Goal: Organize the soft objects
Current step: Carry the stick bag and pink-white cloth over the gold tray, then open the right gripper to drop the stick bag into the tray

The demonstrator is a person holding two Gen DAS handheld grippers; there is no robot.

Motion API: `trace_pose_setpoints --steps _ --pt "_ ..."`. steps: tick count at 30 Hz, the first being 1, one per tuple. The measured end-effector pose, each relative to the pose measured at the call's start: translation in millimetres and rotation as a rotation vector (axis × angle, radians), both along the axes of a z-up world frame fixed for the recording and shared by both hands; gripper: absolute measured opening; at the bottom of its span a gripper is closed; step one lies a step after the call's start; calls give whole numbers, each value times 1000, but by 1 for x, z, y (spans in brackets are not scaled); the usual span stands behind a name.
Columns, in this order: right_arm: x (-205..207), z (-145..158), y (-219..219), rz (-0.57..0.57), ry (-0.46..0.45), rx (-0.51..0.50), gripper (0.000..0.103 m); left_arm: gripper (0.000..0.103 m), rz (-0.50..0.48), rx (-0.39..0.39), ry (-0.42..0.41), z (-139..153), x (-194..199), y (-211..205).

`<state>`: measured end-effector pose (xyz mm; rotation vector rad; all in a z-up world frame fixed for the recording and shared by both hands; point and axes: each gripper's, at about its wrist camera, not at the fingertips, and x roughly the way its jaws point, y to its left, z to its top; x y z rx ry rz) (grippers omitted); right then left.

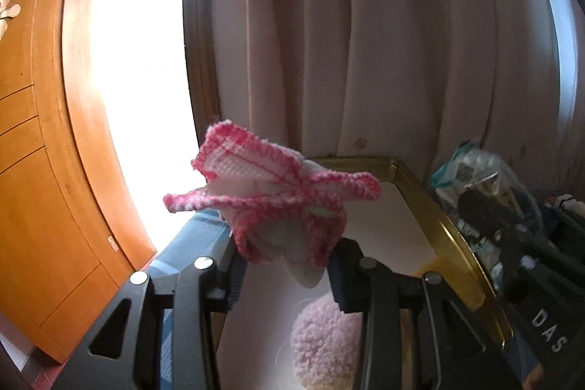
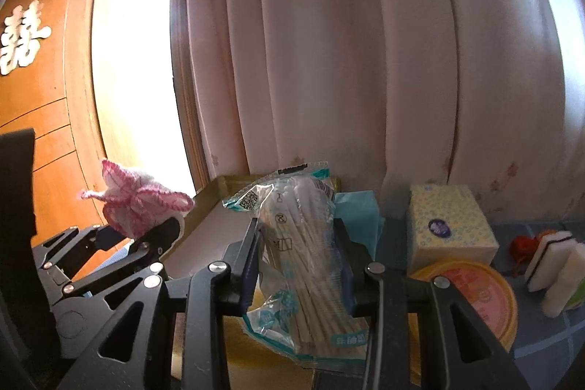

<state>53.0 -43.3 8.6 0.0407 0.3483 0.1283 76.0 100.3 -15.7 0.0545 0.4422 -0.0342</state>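
Left gripper [image 1: 289, 265]: jaws clamped on a crumpled white cloth with pink crocheted edging [image 1: 278, 192], held up in the air; free corners splay out above the fingers. Right gripper [image 2: 298, 262]: jaws closed on a clear plastic bag of thin wooden sticks [image 2: 303, 251], bag upright between the pads, lower end sagging below them.

Step in hand, as I read it: carry both items to the gold-rimmed tray with white floor [image 1: 413, 185] and set them in. To do it well:
- keep both grips firm until each item is over the tray floor, not the rim
- lower the cloth until its bulk touches down, then release; it's floppy and will drape wherever the corners fall
- bag is slick, so don't tilt it further or it may slide through the pads
- keep the two grippers apart; they're close side by side, left one just beside the right in the right wrist view

Positions: cloth sits over the tray's near-left part, above a fluffy pale pink pom-pom [image 1: 321, 342] already lying in the tray. Bag hangs over the tray's right side. Off-tray to the right: patterned yellow tissue box [image 2: 449, 225], round orange-lidded tin [image 2: 479, 295], white sponges with dark stripe [image 2: 552, 265].
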Motion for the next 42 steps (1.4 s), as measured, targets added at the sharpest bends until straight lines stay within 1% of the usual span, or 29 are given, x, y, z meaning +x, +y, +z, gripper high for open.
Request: trace_pose_setpoints --steps 6,11,15,21,26,29,31,32,35,37,38,41,42 --pt "21 -2 -2 -4 50 14 39 37 -13 -28 48 -3 17 6" --pt "36 -12 -2 16 83 10 39 37 -9 -24 87 -3 33 14" --pt "40 -15 1 29 92 2 39 37 -11 -15 115 0 44 10" --pt "43 -16 -1 48 98 23 40 37 -12 20 112 9 49 3" --pt "40 -15 0 68 93 24 41 39 0 27 123 5 51 0" --pt "40 -16 0 75 109 30 42 46 22 43 121 6 51 -3" --pt "38 -16 -1 77 104 35 43 62 49 51 110 7 51 -5" --pt "37 -16 -1 77 99 38 44 65 67 54 102 7 50 -4" --pt "32 -14 -6 69 70 62 56 72 122 46 71 11 45 0" --pt "29 -12 -10 62 44 76 68 85 135 44 56 14 43 0" --pt "26 -11 -11 60 28 83 77 86 134 48 52 14 43 -1" --pt "11 -5 -13 21 -43 64 78 87 128 85 28 16 40 -9" --pt "5 -2 -13 -6 -75 46 78 90 133 101 11 17 38 -13"
